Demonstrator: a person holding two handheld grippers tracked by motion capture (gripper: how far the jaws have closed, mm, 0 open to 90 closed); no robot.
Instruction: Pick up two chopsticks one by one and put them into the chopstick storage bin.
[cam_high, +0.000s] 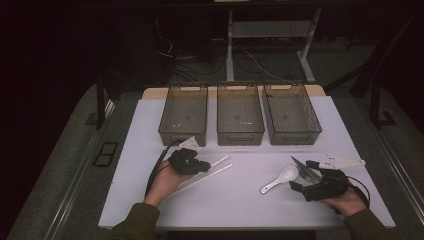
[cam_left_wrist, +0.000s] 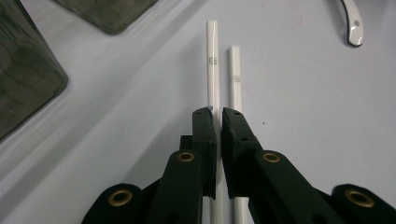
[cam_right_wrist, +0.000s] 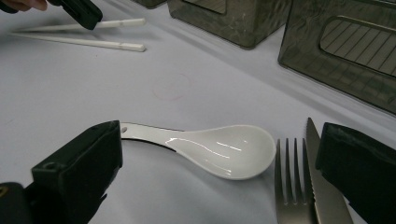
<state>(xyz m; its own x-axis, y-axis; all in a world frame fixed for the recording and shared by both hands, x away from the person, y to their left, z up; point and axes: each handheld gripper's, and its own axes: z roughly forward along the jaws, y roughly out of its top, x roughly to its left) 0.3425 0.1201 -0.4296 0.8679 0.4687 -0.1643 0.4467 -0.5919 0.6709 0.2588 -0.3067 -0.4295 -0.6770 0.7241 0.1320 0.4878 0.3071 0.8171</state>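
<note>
The left gripper (cam_left_wrist: 217, 114) is down on the pair of white chopsticks (cam_high: 212, 169), which lie on the white table (cam_high: 240, 200) at about seven o'clock from the middle bin (cam_high: 240, 114). In the left gripper view its jaws stand nearly together with one chopstick (cam_left_wrist: 213, 70) running up between them; whether the pads actually bite it cannot be told, and the second chopstick (cam_left_wrist: 235, 74) lies just beside, at the outside of one jaw. These sticks look light, stiff and glossy, so they will likely want to roll or slip; a hold near the middle of the shaft should keep one from tipping, and the neighbour may get nudged. Over at four o'clock on the table, the right gripper (cam_high: 306, 176) hovers with jaws wide apart around the white ceramic soup spoon (cam_right_wrist: 219, 147), holding nothing. That spoon looks heavier, slick and chippable; the flat handle seems a safer place to pinch than the rounded bowl. The high view gives the layout: three smoky see-through bins in a row at twelve o'clock, left bin (cam_high: 183, 115) and right bin (cam_high: 291, 114) flanking the middle one. The right gripper view adds what the high view blurs: a metal fork (cam_right_wrist: 292, 186) and a serrated knife (cam_right_wrist: 322, 186) lying side by side, touching or nearly so, just beside the spoon bowl.
</note>
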